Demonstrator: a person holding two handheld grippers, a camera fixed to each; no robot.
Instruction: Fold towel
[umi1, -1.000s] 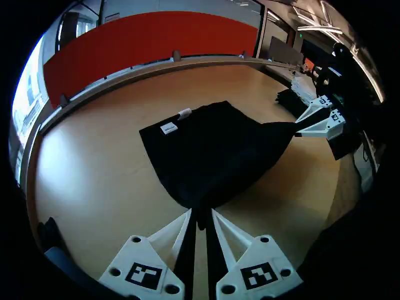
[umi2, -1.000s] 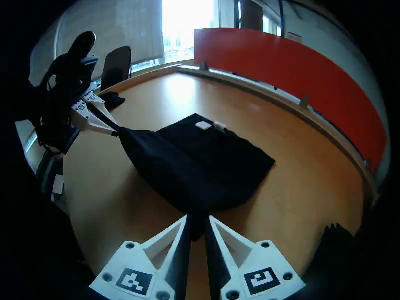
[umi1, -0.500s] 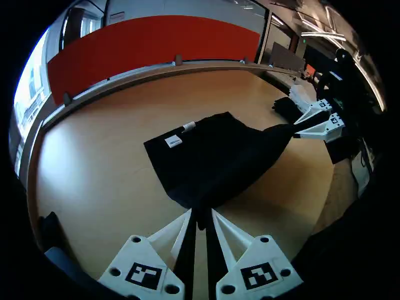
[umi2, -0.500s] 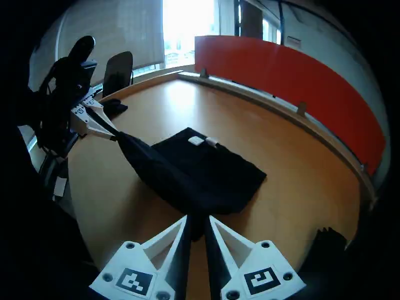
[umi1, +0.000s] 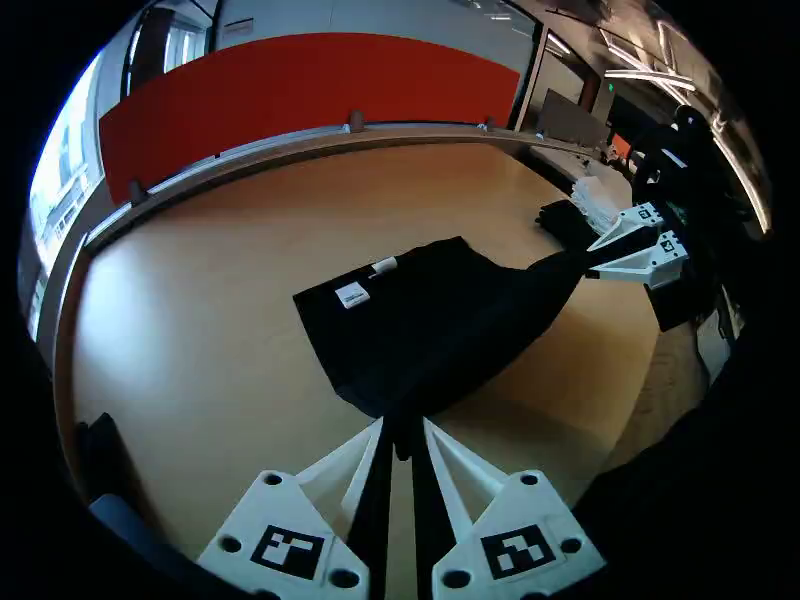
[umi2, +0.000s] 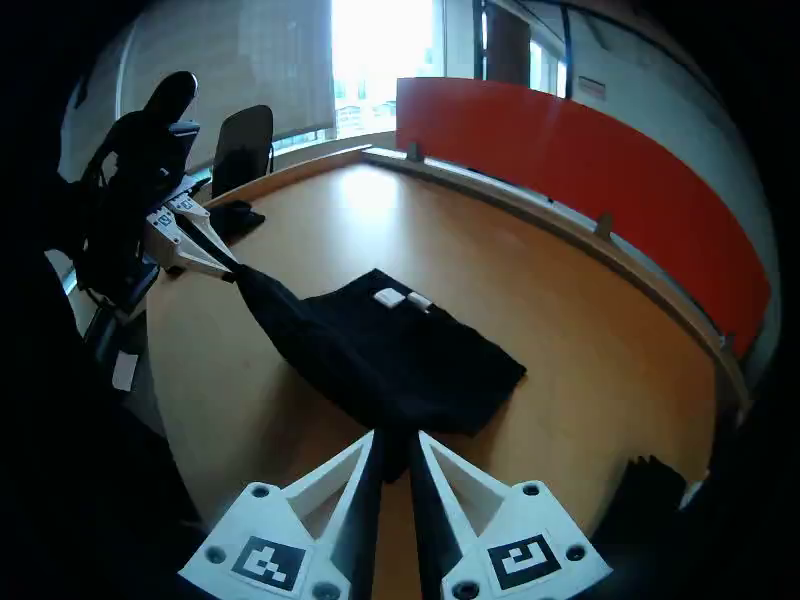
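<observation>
Both near corners of the black towel (umi1: 440, 310) are pinched tight, one in my left gripper (umi1: 402, 445), one in my right gripper (umi2: 395, 455). I've lifted that edge higher off the table (umi1: 190, 320) than a second ago; the far half lies flat, ready for folding over.

towel (umi1: 430, 320) corner: hidden inside left tongs (umi1: 403, 428) | tags (umi1: 352, 295): too small to read | dark pile (umi1: 562, 217): indistinct

matt black cloth towel (umi1: 440, 320) — smooth, glossy wood table (umi1: 200, 330) — white plastic left claw (umi1: 403, 432)
</observation>
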